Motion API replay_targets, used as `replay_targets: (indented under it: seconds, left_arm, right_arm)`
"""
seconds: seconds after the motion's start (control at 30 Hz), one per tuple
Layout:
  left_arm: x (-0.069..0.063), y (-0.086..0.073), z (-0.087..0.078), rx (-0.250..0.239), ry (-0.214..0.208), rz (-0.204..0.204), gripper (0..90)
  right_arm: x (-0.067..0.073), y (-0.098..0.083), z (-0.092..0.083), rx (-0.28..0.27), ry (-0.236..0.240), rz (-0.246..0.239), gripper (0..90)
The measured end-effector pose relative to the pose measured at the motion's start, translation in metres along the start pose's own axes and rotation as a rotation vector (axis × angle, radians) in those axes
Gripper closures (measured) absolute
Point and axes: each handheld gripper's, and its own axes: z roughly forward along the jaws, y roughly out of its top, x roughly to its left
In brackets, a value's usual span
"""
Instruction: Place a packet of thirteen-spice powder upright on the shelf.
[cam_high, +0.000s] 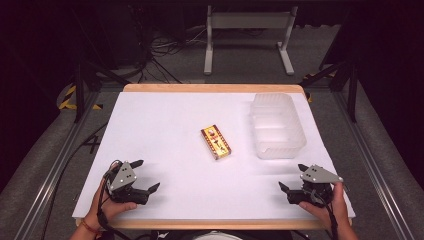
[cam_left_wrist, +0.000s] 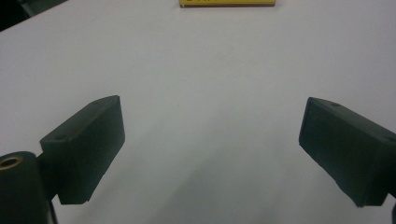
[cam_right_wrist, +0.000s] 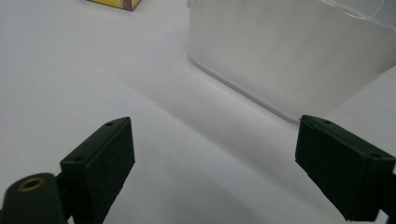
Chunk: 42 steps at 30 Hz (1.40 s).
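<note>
- Left gripper (cam_high: 148, 176) and right gripper (cam_high: 292, 176): fingers spread apart, empty, over the bench (cam_high: 165, 125).
- Yellow box (cam_high: 216, 142) cut off in both gripper views; print unreadable.
- Translucent container (cam_high: 277, 125): contents indiscernible.

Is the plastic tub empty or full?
Empty. The high view looks into the clear tub and shows nothing inside; the small box lies outside, on the table.

Small yellow-edged box (cam_high: 216, 142) flat mid-table, near empty translucent container (cam_high: 277, 125).
</note>
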Motion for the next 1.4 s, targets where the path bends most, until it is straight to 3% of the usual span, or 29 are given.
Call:
replay_targets:
  seconds: [0.2, 0.47, 0.53, 0.8, 1.03, 1.2, 1.23, 1.4]
  left_arm:
    - [-0.002, 0.001, 0.002, 0.009, -0.013, 0.009, 7.9]
    - [-0.001, -0.002, -0.003, -0.008, -0.009, 0.0, 8.2]
    - [0.0, -0.002, -0.002, -0.001, -0.01, -0.002, 8.1]
    - [-0.001, -0.004, -0.006, -0.002, 0.003, 0.001, 8.1]
    - [-0.001, -0.004, -0.006, -0.003, 0.004, -0.006, 8.2]
    - [0.0, -0.005, -0.007, -0.015, 0.003, -0.023, 8.5]
    - [0.0, -0.005, -0.006, -0.02, 0.005, -0.028, 8.6]
    - [0.001, -0.005, -0.007, -0.022, 0.009, -0.028, 8.5]
  right_arm:
    - [-0.002, -0.003, -0.001, 0.015, -0.01, 0.019, 15.6]
    - [0.006, 0.004, 0.002, 0.01, 0.028, 0.016, 15.6]
    - [0.011, 0.012, 0.004, -0.012, 0.061, 0.032, 15.6]
    - [0.034, 0.043, 0.025, -0.005, 0.123, -0.058, 18.9]
    - [0.045, 0.07, 0.038, -0.023, 0.158, -0.083, 20.9]
    - [0.055, 0.097, 0.054, 0.006, 0.149, -0.079, 22.7]
    - [0.058, 0.108, 0.061, 0.021, 0.158, -0.08, 22.8]
    - [0.064, 0.127, 0.075, 0.053, 0.184, -0.081, 22.8]
